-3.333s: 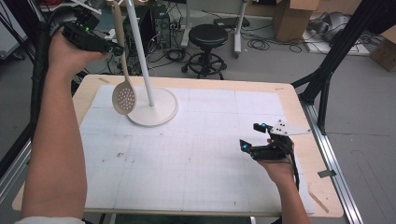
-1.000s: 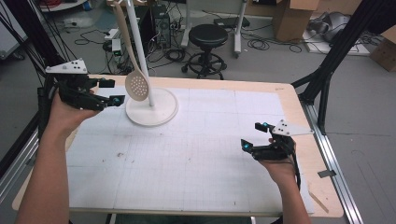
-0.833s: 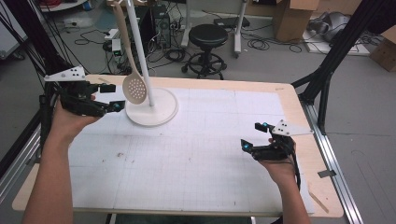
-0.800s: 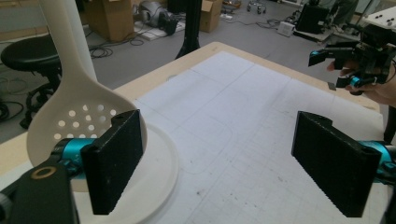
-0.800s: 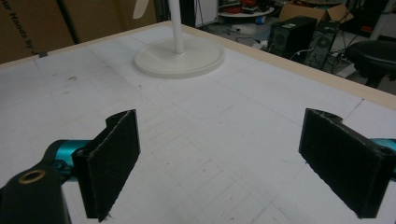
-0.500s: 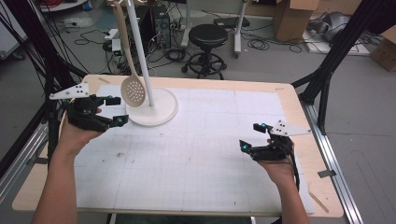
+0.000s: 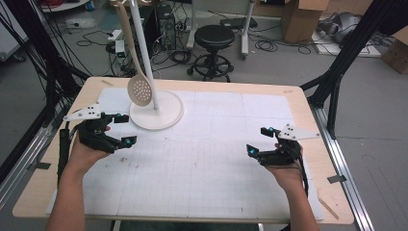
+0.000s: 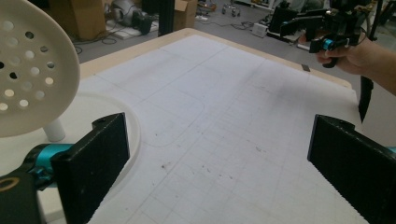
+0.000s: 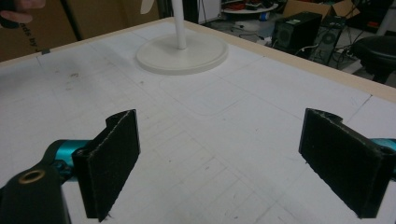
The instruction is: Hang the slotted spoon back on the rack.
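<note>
Hanging free on the stand point(image 7: 156, 113), upper left: slotted spoon point(image 7: 139, 89). Left tool point(image 7: 123, 130) dropped to worktop point(image 7: 216, 187), empty, agape; right tool point(image 7: 258, 140) likewise.

- Table point(image 7: 298, 103): light wood top with rounded corners, set on a dark frame; bare wood rim showed around the mat.
- White gridded mat point(image 7: 211, 159) covered most of the top, lying flat, with faint dark smudges just ahead of the left gripper point(image 7: 124, 129).
- Round white stand base point(image 7: 166, 113) sat on the mat at the far left, just beyond and inward of the left gripper, well apart from the right gripper point(image 7: 257, 139), far across from it.
- White pole point(image 7: 144, 62) rose upright from the base centre.
- Mat between the two grippers carried nothing else.
</note>
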`<action>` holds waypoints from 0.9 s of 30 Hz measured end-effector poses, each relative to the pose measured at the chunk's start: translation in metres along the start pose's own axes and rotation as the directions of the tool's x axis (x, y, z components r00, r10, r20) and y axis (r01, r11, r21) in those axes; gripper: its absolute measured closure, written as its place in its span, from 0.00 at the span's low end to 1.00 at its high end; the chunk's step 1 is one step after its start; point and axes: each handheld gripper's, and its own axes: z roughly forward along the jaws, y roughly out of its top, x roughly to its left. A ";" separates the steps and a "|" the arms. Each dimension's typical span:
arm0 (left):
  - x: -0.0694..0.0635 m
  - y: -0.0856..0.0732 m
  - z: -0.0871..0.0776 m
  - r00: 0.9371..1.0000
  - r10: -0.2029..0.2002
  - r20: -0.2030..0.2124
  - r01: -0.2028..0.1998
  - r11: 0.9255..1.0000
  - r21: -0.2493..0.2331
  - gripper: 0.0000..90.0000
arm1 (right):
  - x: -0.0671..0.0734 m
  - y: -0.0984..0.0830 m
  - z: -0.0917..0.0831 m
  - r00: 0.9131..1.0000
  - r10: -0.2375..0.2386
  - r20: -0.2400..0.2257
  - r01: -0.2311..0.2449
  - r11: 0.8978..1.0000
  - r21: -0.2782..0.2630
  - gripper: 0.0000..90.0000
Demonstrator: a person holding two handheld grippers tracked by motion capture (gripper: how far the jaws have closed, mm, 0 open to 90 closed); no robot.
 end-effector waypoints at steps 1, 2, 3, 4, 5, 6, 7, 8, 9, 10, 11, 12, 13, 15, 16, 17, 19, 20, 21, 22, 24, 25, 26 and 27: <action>-0.001 -0.001 0.000 1.000 0.004 -0.003 -0.004 1.000 -0.003 0.07 | 0.000 0.000 0.000 1.000 0.003 0.000 -0.003 1.000 0.000 0.13; -0.002 -0.003 0.000 1.000 0.010 -0.007 -0.010 1.000 -0.006 0.07 | 0.000 0.000 0.000 1.000 -0.004 0.003 0.004 1.000 -0.001 0.13; -0.003 -0.005 0.000 1.000 0.015 -0.012 -0.015 1.000 -0.013 0.06 | -0.001 0.000 0.000 1.000 -0.005 0.003 0.005 1.000 -0.002 0.13; -0.002 -0.006 0.000 1.000 0.015 -0.022 -0.015 1.000 -0.013 0.05 | -0.001 0.000 0.000 1.000 -0.006 0.003 0.006 1.000 0.000 0.13; -0.002 -0.006 -0.001 0.999 0.012 -0.039 -0.012 1.000 -0.002 0.02 | -0.001 0.000 0.000 1.000 -0.005 0.003 0.005 1.000 0.000 0.13; -0.001 -0.006 -0.002 0.999 0.014 -0.050 -0.015 1.000 -0.004 0.02 | -0.001 0.000 0.000 1.000 -0.006 0.004 0.006 1.000 0.000 0.13; -0.001 -0.007 -0.004 0.999 0.013 -0.051 -0.014 1.000 -0.017 0.02 | -0.001 0.000 0.000 1.000 -0.006 0.003 0.006 1.000 0.001 0.13; -0.001 -0.007 -0.004 0.999 0.013 -0.048 -0.014 1.000 -0.022 0.02 | 0.000 0.000 0.000 1.000 -0.006 0.002 0.006 1.000 0.003 0.13; -0.001 -0.008 -0.004 0.999 0.020 -0.050 -0.021 1.000 -0.019 0.02 | 0.000 0.000 0.000 1.000 -0.010 0.002 0.010 1.000 0.004 0.13; -0.003 -0.009 -0.004 0.998 0.031 -0.052 -0.031 0.999 -0.016 0.02 | 0.000 0.000 0.001 1.000 -0.006 -0.001 0.006 1.000 0.006 0.13; -0.004 -0.009 -0.003 0.998 0.038 -0.052 -0.039 0.999 -0.018 0.02 | 0.000 0.000 0.001 1.000 -0.010 -0.002 0.010 1.000 0.006 0.13; -0.005 -0.009 -0.003 0.997 0.049 -0.054 -0.050 0.999 -0.019 0.02 | 0.001 0.000 0.002 1.000 -0.010 -0.005 0.010 1.000 0.008 0.13; -0.007 -0.009 -0.003 0.997 0.057 -0.055 -0.059 0.998 -0.022 0.02 | 0.001 0.000 0.002 1.000 -0.014 -0.005 0.014 1.000 0.008 0.13; -0.009 -0.008 -0.003 0.996 0.063 -0.058 -0.065 0.998 -0.027 0.02 | 0.002 -0.001 0.003 1.000 -0.012 -0.009 0.012 1.000 0.012 0.13; -0.010 -0.008 -0.004 0.996 0.063 -0.057 -0.065 0.997 -0.031 0.02 | 0.002 -0.001 0.004 1.000 -0.013 -0.011 0.013 1.000 0.012 0.13; -0.010 -0.007 -0.004 0.996 0.066 -0.059 -0.068 0.997 -0.030 0.02 | 0.002 -0.001 0.005 1.000 -0.016 -0.010 0.017 1.000 0.011 0.13; -0.011 -0.007 -0.004 0.996 0.067 -0.059 -0.069 0.997 -0.032 0.02 | 0.002 -0.001 0.005 1.000 -0.014 -0.012 0.014 1.000 0.015 0.13; -0.011 -0.007 -0.003 0.996 0.069 -0.056 -0.071 0.997 -0.033 0.02 | 0.002 -0.001 0.005 1.000 -0.014 -0.012 0.014 1.000 0.015 0.13; -0.012 -0.008 -0.003 0.996 0.070 -0.057 -0.072 0.997 -0.033 0.02 | 0.002 -0.001 0.005 1.000 -0.014 -0.011 0.015 1.000 0.014 0.13; -0.012 -0.008 -0.003 0.996 0.072 -0.060 -0.074 0.997 -0.031 0.02 | 0.002 -0.001 0.005 1.000 -0.016 -0.008 0.016 1.000 0.012 0.13; -0.013 -0.008 -0.003 0.996 0.068 -0.059 -0.070 0.997 -0.039 0.02 | 0.002 -0.001 0.004 1.000 -0.014 -0.006 0.014 1.000 0.013 0.13; -0.013 -0.008 -0.002 0.996 0.068 -0.055 -0.070 0.996 -0.046 0.02 | 0.002 -0.001 0.003 1.000 -0.017 -0.004 0.017 1.000 0.012 0.13; -0.013 -0.009 -0.002 0.996 0.067 -0.051 -0.069 0.996 -0.049 0.02 | 0.002 -0.001 0.003 1.000 -0.015 -0.004 0.015 1.000 0.011 0.13; -0.013 -0.009 -0.002 0.996 0.068 -0.052 -0.070 0.997 -0.045 0.02 | 0.002 -0.001 0.003 1.000 -0.015 -0.004 0.015 1.000 0.011 0.13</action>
